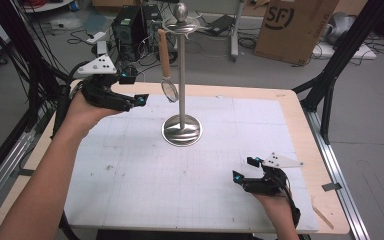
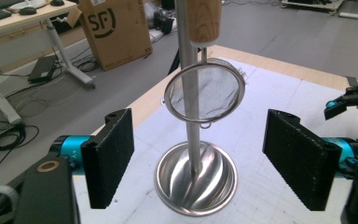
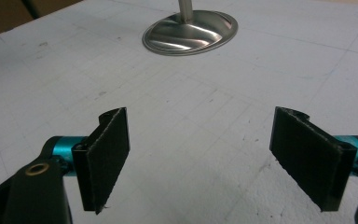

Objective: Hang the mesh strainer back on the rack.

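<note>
Left tool [image 1: 136, 88]: jaws wide, holding nothing, left of the strainer.
Small wire-mesh strainer with wooden handle [image 1: 168, 89]: hangs from tall steel stand [image 1: 181, 131], far centre of desk [image 1: 130, 175].
Advice: withdraw left gently.
Right tool [image 1: 244, 169]: jaws wide, idle, near right.

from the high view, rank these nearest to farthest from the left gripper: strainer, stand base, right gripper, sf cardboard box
1. The strainer, hanging on the stand just right of the left gripper.
2. The stand base, on the mat, lower right of it.
3. The right gripper, resting near the table's front right.
4. The SF cardboard box, on the floor beyond the table's far right.
</note>
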`<state>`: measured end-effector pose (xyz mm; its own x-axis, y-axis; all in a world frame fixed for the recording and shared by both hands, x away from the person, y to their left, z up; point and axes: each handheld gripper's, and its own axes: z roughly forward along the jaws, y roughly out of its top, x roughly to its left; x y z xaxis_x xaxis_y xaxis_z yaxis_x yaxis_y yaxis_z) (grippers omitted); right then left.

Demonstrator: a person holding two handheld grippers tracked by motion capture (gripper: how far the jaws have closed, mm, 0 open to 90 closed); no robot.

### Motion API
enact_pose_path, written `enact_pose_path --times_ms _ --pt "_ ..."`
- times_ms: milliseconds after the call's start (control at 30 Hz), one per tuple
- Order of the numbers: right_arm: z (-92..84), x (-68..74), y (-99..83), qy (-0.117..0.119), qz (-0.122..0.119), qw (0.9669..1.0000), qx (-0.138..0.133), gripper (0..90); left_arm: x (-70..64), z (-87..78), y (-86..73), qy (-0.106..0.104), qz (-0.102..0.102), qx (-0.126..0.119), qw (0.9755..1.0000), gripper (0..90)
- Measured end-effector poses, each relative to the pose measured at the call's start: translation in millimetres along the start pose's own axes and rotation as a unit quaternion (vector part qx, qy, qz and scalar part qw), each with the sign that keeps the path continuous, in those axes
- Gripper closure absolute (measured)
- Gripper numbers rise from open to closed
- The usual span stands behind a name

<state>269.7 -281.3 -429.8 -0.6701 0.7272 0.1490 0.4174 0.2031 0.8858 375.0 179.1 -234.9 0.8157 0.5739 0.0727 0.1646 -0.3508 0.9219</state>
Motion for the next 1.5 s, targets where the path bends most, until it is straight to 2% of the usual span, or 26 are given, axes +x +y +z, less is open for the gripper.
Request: enact_pose_path --times_ms 267,467,767,1100,1500 --pt "1.2 0.5 -0.6 0.002 0.003 1.0 0.003 18.8 -8.5 -7.2 -3.8 -0.016 0.004 -0.014 0.9998 20.7" --pt "1.3 0.8 -0.5 0.003 0.001 1.0 0.003 18.8 -12.2 -9.9 -8.8 -0.022 0.008 -0.015 0.9996 18.8" --pt "1.3 0.9 -0.5 0.002 0.003 1.0 0.003 18.9 -18.2 -14.3 -20.8 -0.042 0.009 -0.02 0.9989 18.0" --pt "0.5 0.4 -0.2 0.001 0.001 1.0 0.002 18.8 -36.4 -20.1 -48.0 -0.061 0.001 -0.04 0.9973 17.4" --pt "1.5 0.6 -0.8 0.0 0.001 1.0 0.005 18.8 -46.5 -20.9 -76.9 -0.064 -0.006 -0.036 0.9973 17.4"
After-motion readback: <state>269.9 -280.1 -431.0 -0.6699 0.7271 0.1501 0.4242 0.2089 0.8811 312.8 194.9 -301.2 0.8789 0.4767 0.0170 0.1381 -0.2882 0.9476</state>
